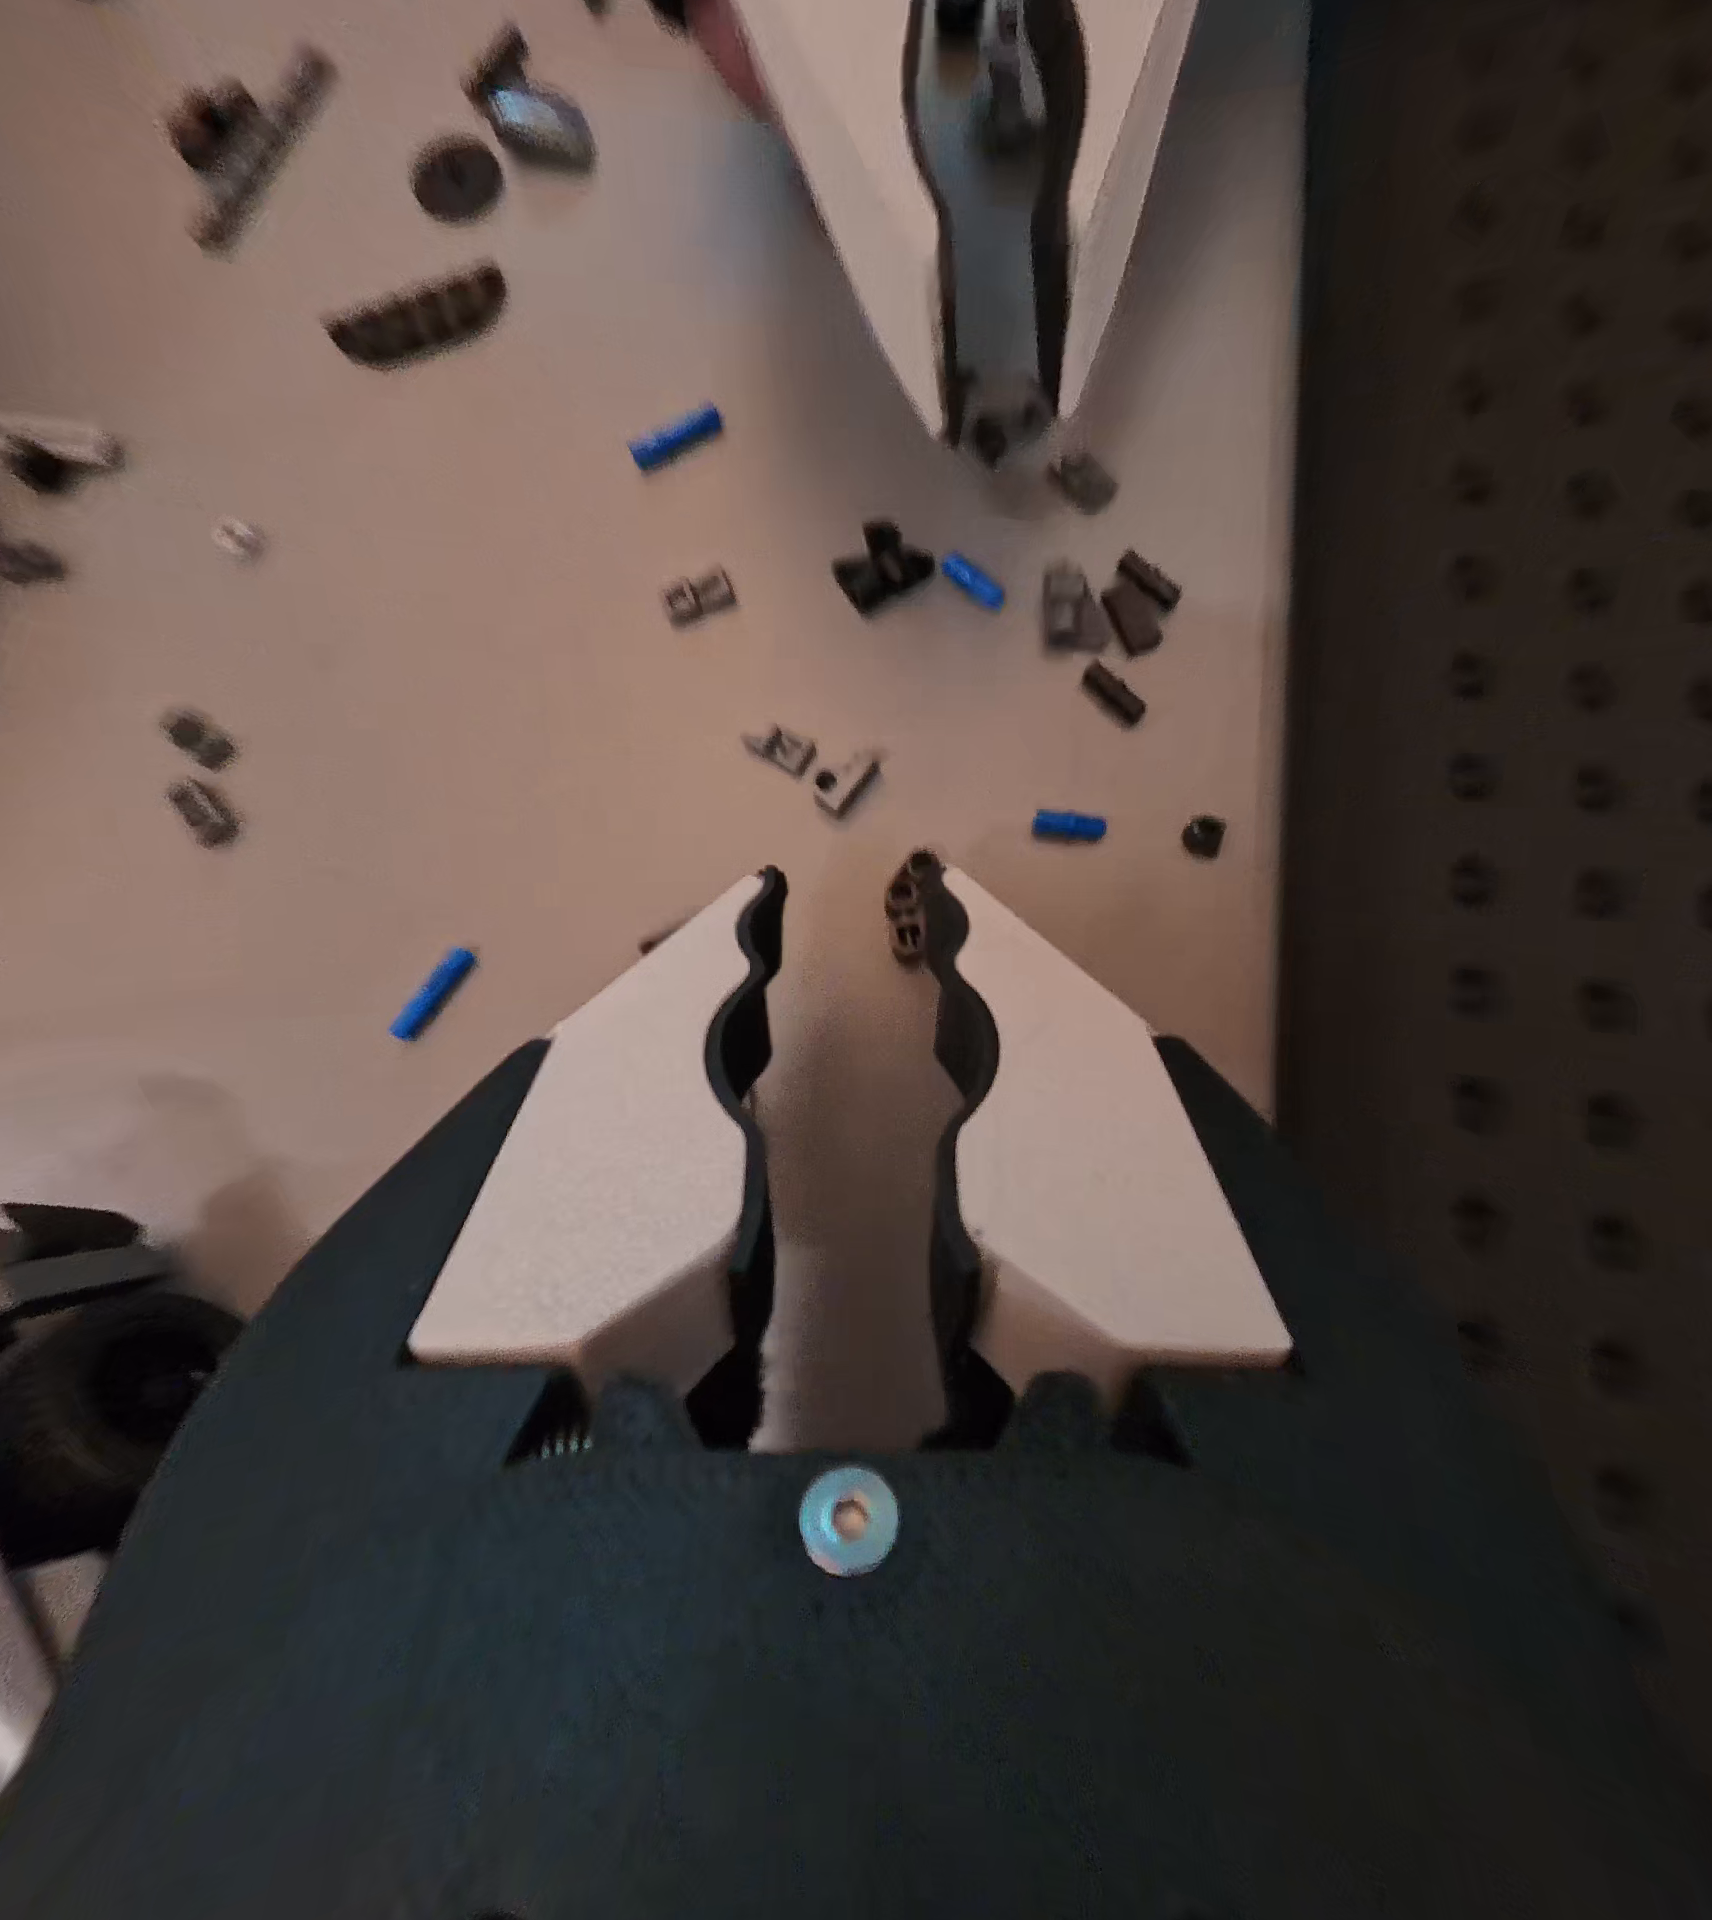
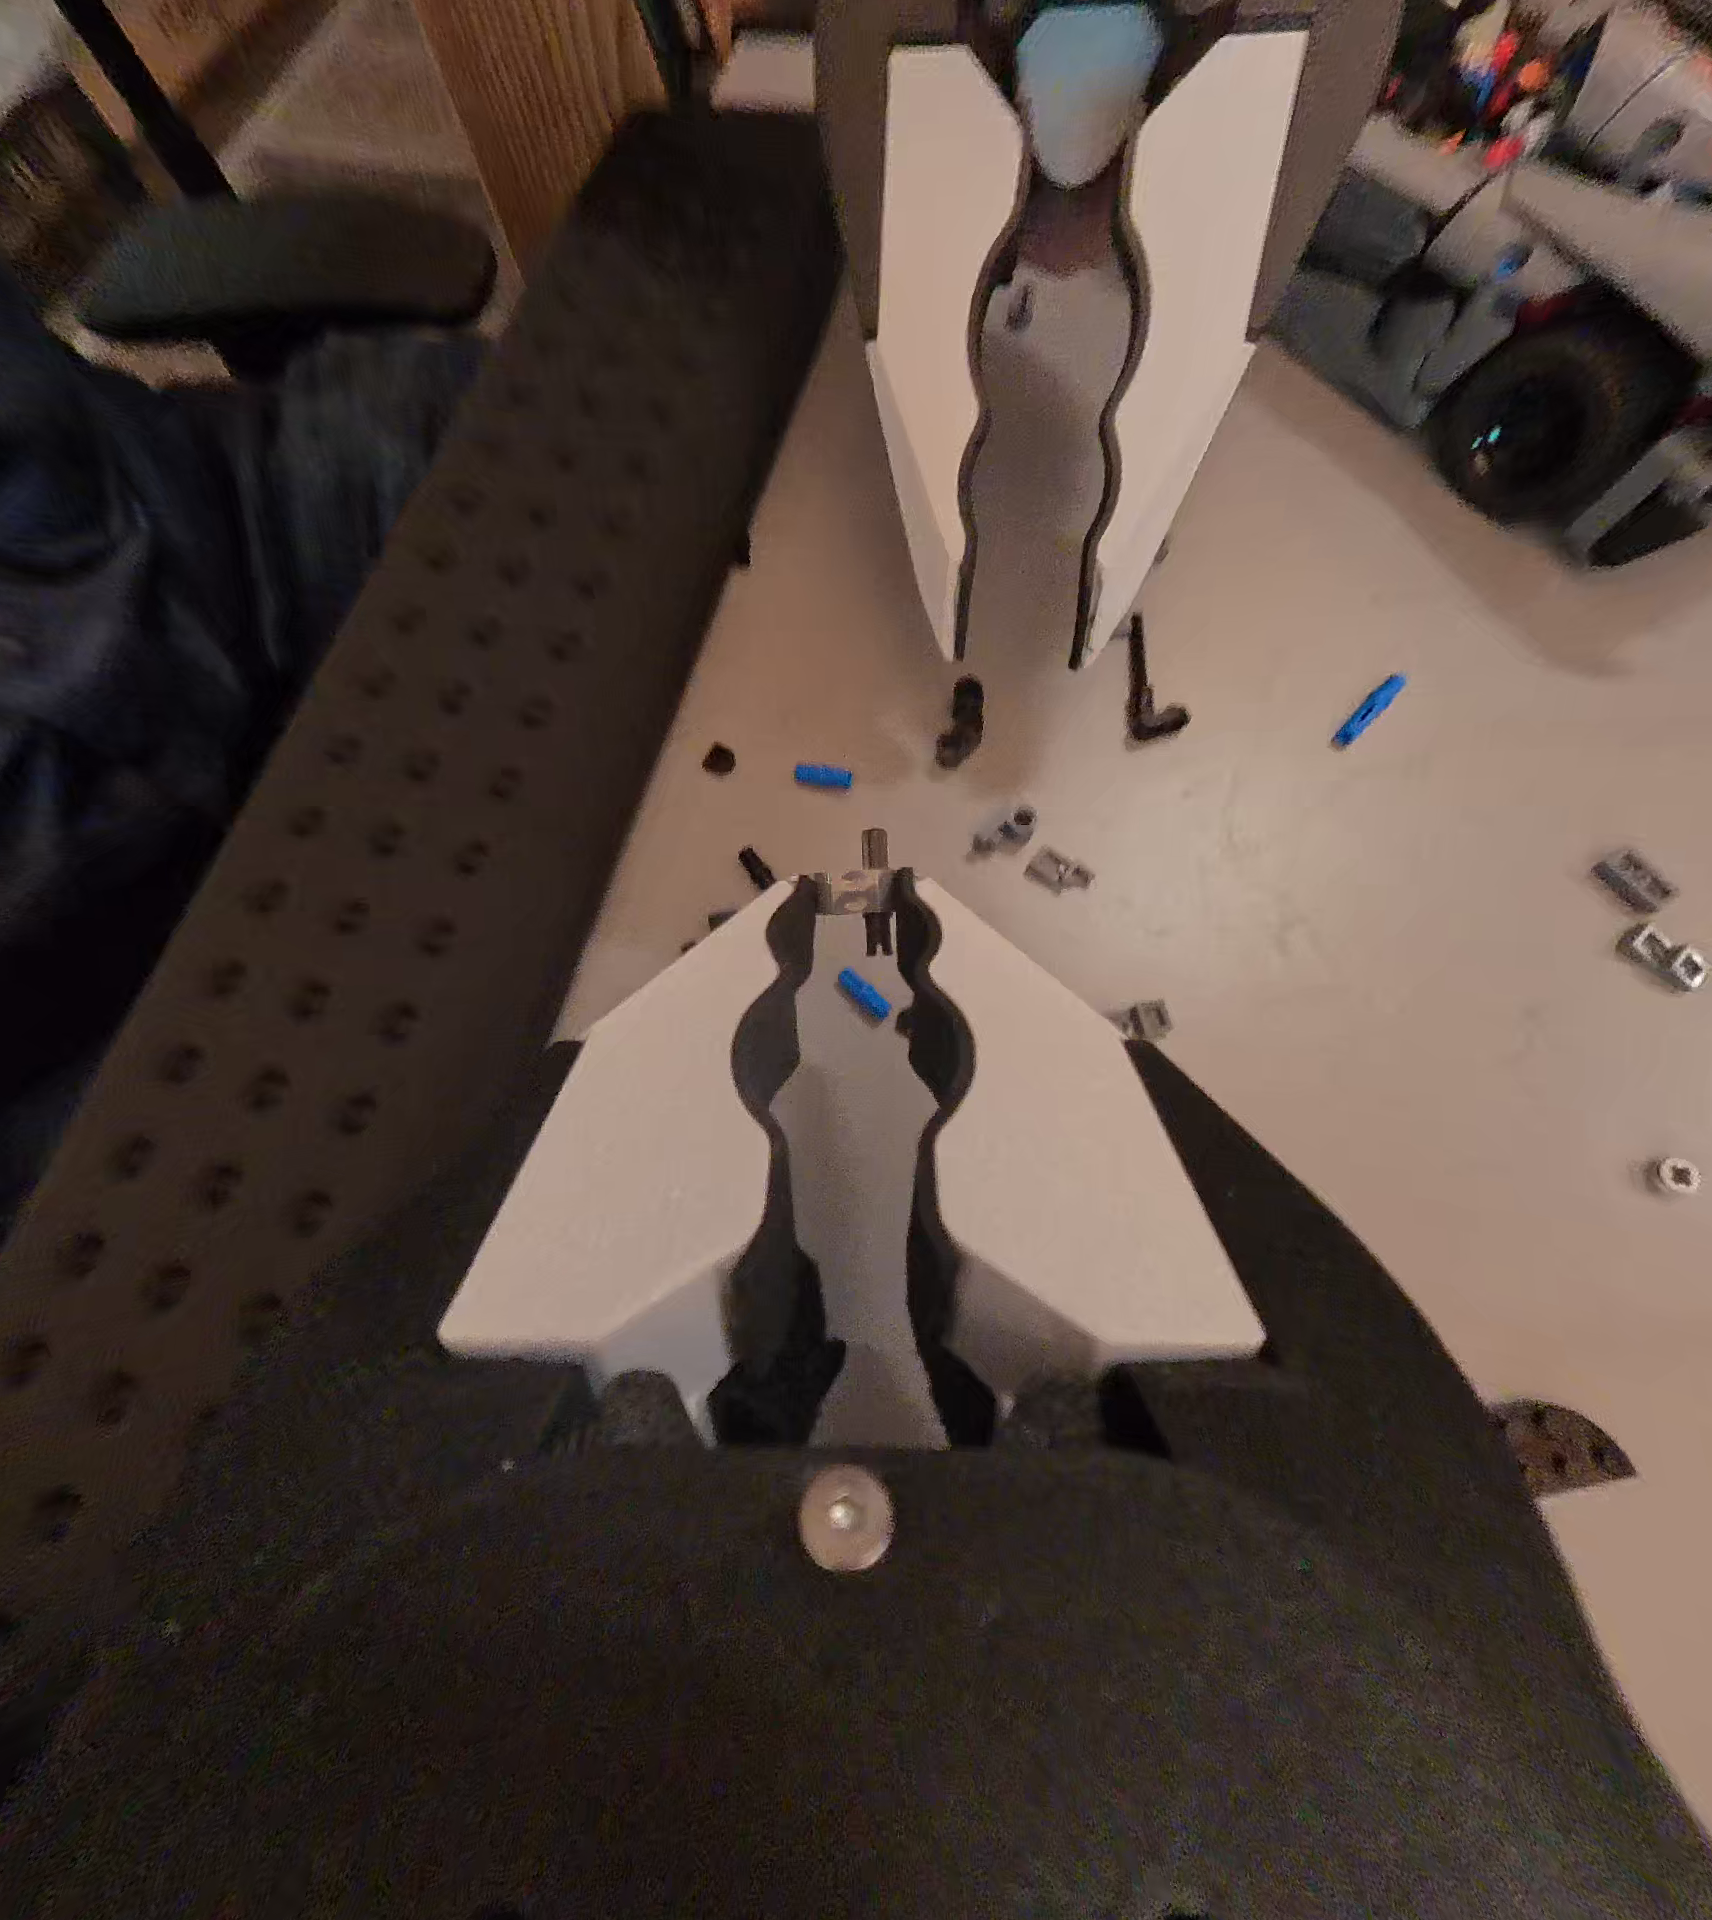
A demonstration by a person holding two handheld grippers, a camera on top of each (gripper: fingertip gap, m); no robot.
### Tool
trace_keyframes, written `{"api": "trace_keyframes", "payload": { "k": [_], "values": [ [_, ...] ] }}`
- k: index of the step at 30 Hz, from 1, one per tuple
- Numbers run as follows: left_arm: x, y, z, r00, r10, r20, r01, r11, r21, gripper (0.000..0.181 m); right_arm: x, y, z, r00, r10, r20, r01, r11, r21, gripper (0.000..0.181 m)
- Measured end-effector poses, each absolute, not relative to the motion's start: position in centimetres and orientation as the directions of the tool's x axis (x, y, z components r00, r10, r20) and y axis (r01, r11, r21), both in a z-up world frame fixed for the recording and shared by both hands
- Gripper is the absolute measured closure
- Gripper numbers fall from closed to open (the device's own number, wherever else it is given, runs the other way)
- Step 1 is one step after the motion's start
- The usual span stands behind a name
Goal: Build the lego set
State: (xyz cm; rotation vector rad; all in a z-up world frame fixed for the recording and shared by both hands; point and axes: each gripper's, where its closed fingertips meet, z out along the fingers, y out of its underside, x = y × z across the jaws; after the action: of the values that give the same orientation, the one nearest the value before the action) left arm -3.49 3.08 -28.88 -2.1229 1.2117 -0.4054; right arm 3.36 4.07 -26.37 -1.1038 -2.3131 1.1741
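Lego piece [image 2: 854, 888], grey with a black pin through it, sits clamped in your right gripper [image 2: 854, 883] near the table's [image 2: 1351, 1039] perforated edge. Your left gripper [image 1: 847, 894] hangs apart over a small dark connector [image 1: 909, 909]; close on that next, I'd judge.

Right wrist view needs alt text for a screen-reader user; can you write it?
The right tool pinches a small grey connector with a black pin at its tips, above a pale tabletop. Opposite, the open left tool points down at a small black connector piece. Short blue pins and grey bricks lie scattered.
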Motion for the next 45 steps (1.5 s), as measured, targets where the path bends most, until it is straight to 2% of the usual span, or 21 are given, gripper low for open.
{"api": "trace_keyframes", "payload": {
  "k": [3, 6, 13, 19, 34, 45],
  "values": [
    [-2.5, 3.8, -26.5, 0.521, -0.834, -0.181, -0.656, -0.256, -0.710, 0.156, 3.0, 3.7, -25.3, -0.656, 0.747, -0.106, 0.463, 0.287, -0.839, 0.168],
    [-0.7, 3.5, -25.0, 0.479, -0.822, -0.308, -0.694, -0.140, -0.706, 0.156, 2.6, 3.2, -24.9, -0.667, 0.729, -0.150, 0.447, 0.232, -0.864, 0.168],
    [1.5, 2.9, -24.5, 0.398, -0.778, -0.486, -0.771, 0.004, -0.637, 0.163, 2.1, 2.1, -24.5, -0.685, 0.708, -0.172, 0.433, 0.205, -0.878, 0.168],
    [1.8, 2.9, -24.9, 0.346, -0.746, -0.569, -0.823, 0.050, -0.566, 0.179, 2.1, 1.8, -24.1, -0.693, 0.694, -0.195, 0.427, 0.176, -0.887, 0.168],
    [0.9, 3.6, -25.2, 0.358, -0.720, -0.595, -0.840, 0.031, -0.542, 0.181, 1.4, 2.4, -24.2, -0.657, 0.728, -0.195, 0.432, 0.152, -0.889, 0.168],
    [-0.6, 4.4, -25.3, 0.460, -0.730, -0.506, -0.792, -0.079, -0.606, 0.181, 0.6, 4.2, -24.6, -0.580, 0.811, -0.075, 0.432, 0.229, -0.872, 0.162]
  ]
}}
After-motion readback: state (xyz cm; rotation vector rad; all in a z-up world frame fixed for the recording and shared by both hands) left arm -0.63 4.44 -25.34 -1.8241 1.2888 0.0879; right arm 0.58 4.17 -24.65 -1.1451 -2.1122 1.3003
